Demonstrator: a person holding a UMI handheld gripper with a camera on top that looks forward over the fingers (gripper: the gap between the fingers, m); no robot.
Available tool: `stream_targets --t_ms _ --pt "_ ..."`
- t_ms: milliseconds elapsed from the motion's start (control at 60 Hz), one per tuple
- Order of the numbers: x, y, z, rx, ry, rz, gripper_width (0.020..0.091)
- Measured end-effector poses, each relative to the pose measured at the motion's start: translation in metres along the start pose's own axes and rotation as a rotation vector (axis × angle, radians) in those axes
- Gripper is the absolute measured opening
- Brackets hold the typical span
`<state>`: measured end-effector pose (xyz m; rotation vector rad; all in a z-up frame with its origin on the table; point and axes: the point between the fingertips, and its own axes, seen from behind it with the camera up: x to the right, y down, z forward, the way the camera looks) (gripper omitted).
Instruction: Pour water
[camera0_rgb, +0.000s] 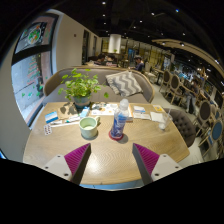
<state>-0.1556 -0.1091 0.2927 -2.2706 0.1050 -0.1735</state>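
A clear plastic water bottle (120, 119) with a blue label stands upright on a round wooden table (110, 155), on a small dark red coaster. To its left sits a pale green cup (89, 127). My gripper (111, 160) hovers over the near part of the table, well short of both. Its two fingers, with magenta pads (75, 157), stand wide apart with only bare tabletop between them. The bottle is beyond the fingers, slightly right of the midline; the cup is beyond them, slightly left.
A potted green plant (80, 88) stands behind the cup. Papers and small cards (145, 113) lie along the table's far side. A grey sofa with a patterned cushion (124, 83) is behind the table, and chairs (187, 124) are to the right.
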Motion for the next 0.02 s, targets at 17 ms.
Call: stream_targets --t_ms 17 --pt "-0.0007 -0.0006 -0.0001 0.004 -0.003 -0.002 0.0854"
